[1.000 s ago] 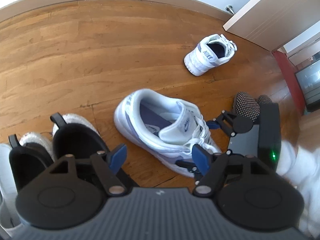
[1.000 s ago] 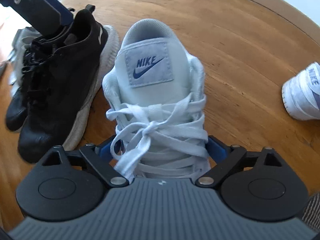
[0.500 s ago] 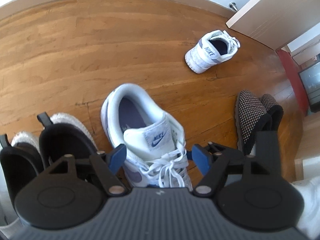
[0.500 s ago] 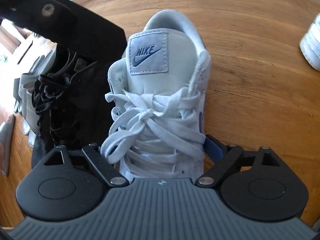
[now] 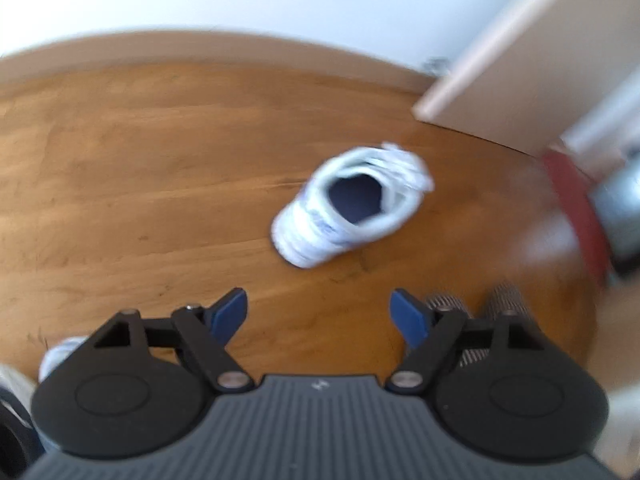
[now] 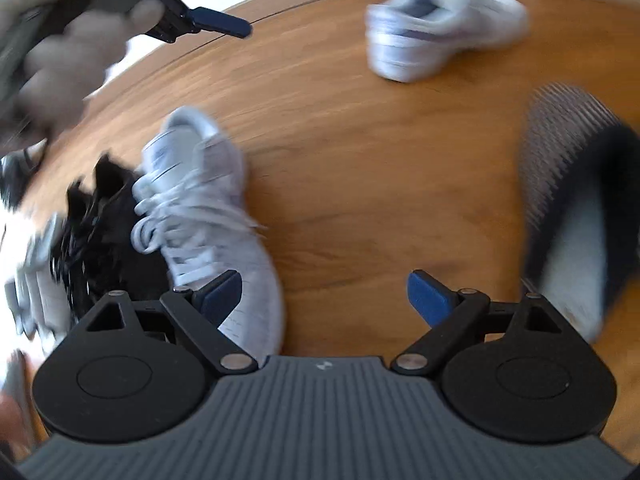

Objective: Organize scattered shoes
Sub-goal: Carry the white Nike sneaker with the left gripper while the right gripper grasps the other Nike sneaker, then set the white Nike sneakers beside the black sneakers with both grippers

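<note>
In the left wrist view a white sneaker (image 5: 352,204) lies alone on the wooden floor, ahead of my left gripper (image 5: 319,314). The left jaws are opening, with only bare floor between them. In the right wrist view the other white sneaker (image 6: 200,208) stands on the floor beside a black pair (image 6: 100,232). My right gripper (image 6: 324,294) is open with floor in its gap; its left finger overlaps the sneaker's toe in the picture. The lone white sneaker (image 6: 440,36) shows at the top right. The picture is blurred by motion.
A dotted slipper (image 6: 572,200) with a pale lining lies on the right; two slippers (image 5: 444,304) peek from behind the left gripper's right finger. A pale door (image 5: 520,60) and something red (image 5: 572,208) stand at the far right. A hand (image 6: 72,60) holds the left gripper at top left.
The right gripper has let go of the white sneaker beside the black pair and swung right. The left gripper has moved toward the lone sneaker, and its jaws stand wider.
</note>
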Demonstrator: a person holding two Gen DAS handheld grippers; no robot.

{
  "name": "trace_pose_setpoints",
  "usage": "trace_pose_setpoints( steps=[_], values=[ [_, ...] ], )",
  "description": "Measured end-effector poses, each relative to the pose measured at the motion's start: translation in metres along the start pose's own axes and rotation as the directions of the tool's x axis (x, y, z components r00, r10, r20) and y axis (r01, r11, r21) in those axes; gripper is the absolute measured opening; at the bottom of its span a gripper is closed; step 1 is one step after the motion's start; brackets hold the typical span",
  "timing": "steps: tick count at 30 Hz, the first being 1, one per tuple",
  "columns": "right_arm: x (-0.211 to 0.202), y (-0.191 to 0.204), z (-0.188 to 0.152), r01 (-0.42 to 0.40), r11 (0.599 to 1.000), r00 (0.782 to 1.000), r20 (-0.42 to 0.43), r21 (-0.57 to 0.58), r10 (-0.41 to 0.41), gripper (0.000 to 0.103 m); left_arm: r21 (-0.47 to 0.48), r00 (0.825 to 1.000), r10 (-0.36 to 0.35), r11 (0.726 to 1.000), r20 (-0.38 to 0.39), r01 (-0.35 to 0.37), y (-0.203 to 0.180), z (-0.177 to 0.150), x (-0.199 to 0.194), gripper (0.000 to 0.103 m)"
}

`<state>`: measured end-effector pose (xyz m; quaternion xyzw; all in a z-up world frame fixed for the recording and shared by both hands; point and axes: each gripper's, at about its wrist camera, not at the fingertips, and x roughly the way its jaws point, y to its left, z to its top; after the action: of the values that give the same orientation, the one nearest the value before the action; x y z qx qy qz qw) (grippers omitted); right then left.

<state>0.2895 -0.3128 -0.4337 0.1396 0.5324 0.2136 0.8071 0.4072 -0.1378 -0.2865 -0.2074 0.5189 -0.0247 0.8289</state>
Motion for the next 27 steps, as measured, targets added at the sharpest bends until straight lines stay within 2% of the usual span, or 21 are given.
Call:
trace_pose_setpoints(
  steps=[3, 5, 7, 9, 10, 11, 14, 16, 19, 22, 24, 25, 27],
  values=[
    [-0.008, -0.015, -0.008, -0.009, 0.998, 1.0, 0.014, 0.065, 0.008, 0.091, -0.116, 0.998, -0.034, 0.992, 0.044, 0.039, 0.005, 0.013, 0.025, 0.077],
    [-0.01, -0.023, -0.012, -0.003, 0.998, 1.0, 0.002, 0.066, 0.003, 0.091, -0.18, 0.999, -0.03, 0.983, 0.027, 0.034, 0.01, 0.018, 0.048, 0.076],
    [-0.01, -0.027, -0.014, 0.014, 0.999, 1.0, -0.015, 0.043, -0.014, 0.091, -0.235, 0.998, -0.056, 0.971, -0.035, 0.047, 0.012, 0.026, 0.084, 0.072],
    [-0.011, -0.032, -0.012, 0.034, 0.999, 0.999, -0.031, 0.029, -0.033, 0.091, -0.236, 0.993, -0.08, 0.97, -0.091, 0.057, 0.008, 0.031, 0.111, 0.052],
    [-0.013, -0.035, -0.01, 0.037, 0.999, 0.999, -0.032, 0.031, -0.036, 0.091, -0.214, 0.995, -0.052, 0.976, -0.09, 0.032, 0.004, 0.032, 0.114, 0.052],
    [-0.016, -0.037, -0.008, 0.04, 0.999, 0.999, -0.029, 0.034, -0.039, 0.091, -0.188, 0.996, -0.017, 0.982, -0.083, 0.001, -0.001, 0.032, 0.116, 0.043],
    [-0.02, -0.042, -0.005, 0.042, 0.998, 0.999, -0.016, 0.042, -0.041, 0.091, -0.013, 0.998, 0.041, 0.999, -0.045, -0.042, -0.009, 0.031, 0.112, 0.037],
    [-0.019, -0.043, -0.005, 0.032, 0.998, 0.999, -0.011, 0.051, -0.031, 0.091, 0.102, 0.996, 0.064, 0.993, -0.056, -0.058, -0.008, 0.032, 0.109, 0.035],
    [-0.018, -0.043, -0.005, 0.018, 0.998, 1.0, -0.004, 0.065, -0.017, 0.091, 0.258, 0.993, 0.089, 0.964, -0.072, -0.068, 0.008, 0.042, 0.1, 0.032],
    [-0.018, -0.033, -0.005, 0.003, 1.0, 1.0, 0.004, -0.001, -0.003, 0.091, 0.302, 0.993, 0.1, 0.95, -0.066, -0.076, 0.032, 0.053, 0.089, 0.029],
    [-0.019, -0.019, 0.0, 0.026, 0.991, 0.999, 0.031, -0.133, -0.022, 0.095, 0.271, 0.992, 0.11, 0.958, -0.063, -0.089, 0.046, 0.057, 0.08, 0.038],
    [-0.019, -0.01, 0.004, 0.048, 0.974, 0.998, 0.055, -0.222, -0.036, 0.101, 0.251, 0.992, 0.112, 0.963, -0.062, -0.093, 0.052, 0.056, 0.071, 0.039],
    [-0.016, 0.005, 0.013, 0.106, 0.922, 0.99, 0.122, -0.373, -0.065, 0.103, 0.224, 0.995, 0.088, 0.972, -0.05, -0.075, 0.056, 0.05, 0.046, 0.046]
  ],
)
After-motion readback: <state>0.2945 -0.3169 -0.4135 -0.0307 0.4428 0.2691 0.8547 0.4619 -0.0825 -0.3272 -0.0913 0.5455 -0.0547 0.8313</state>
